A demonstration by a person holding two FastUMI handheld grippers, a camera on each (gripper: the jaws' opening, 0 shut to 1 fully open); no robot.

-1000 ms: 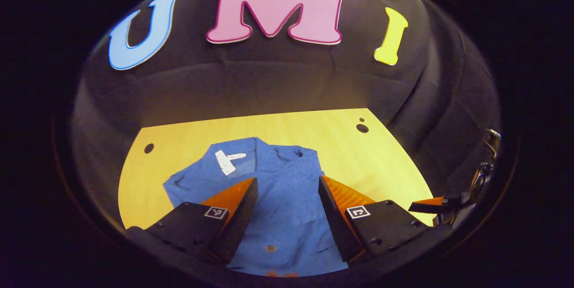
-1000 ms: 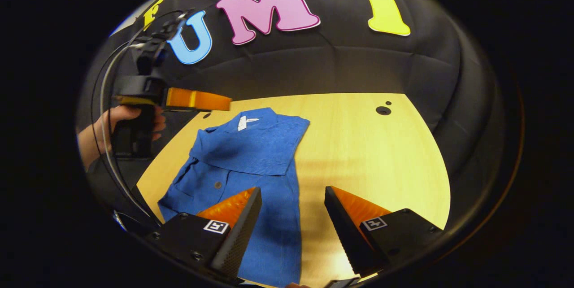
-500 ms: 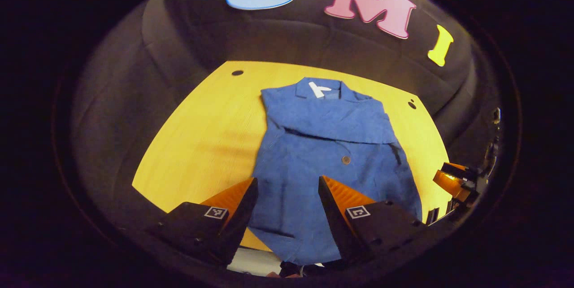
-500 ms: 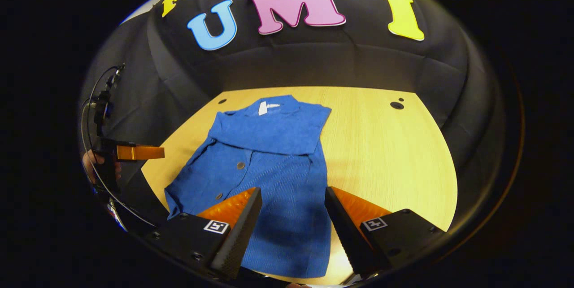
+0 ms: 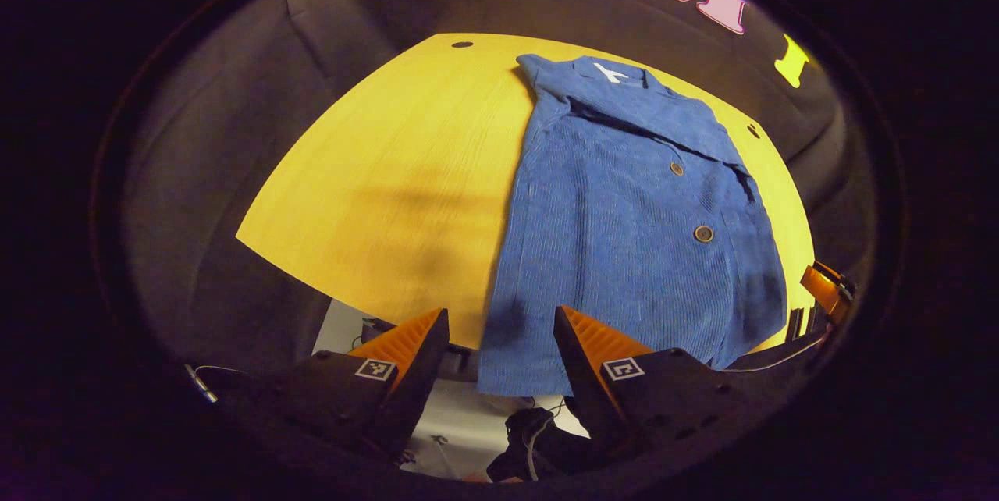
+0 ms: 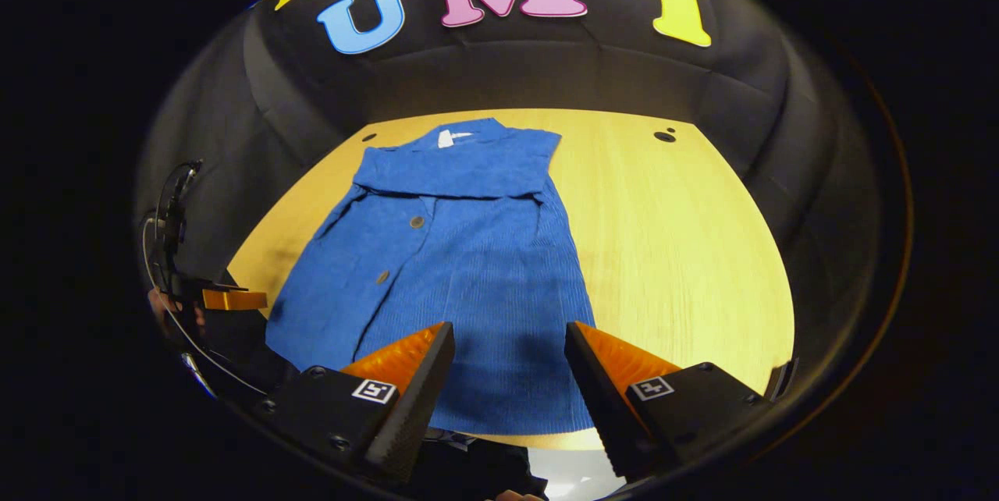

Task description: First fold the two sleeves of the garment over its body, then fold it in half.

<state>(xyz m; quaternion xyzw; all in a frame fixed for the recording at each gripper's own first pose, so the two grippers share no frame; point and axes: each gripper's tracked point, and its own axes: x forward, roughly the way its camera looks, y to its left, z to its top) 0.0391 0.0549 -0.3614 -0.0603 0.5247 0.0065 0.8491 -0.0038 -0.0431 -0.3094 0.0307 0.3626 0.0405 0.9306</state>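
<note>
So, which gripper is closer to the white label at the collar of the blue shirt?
Hard to tell: both hang open over the hem of the blue shirt, far from the white label; left gripper and right gripper look about equally far.

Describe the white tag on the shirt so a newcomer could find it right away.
Start at the yellow wooden table, where a blue button-up shirt lies flat. Follow it to its far end, the collar; the white tag sits just inside, the only white patch on the blue cloth.
</note>
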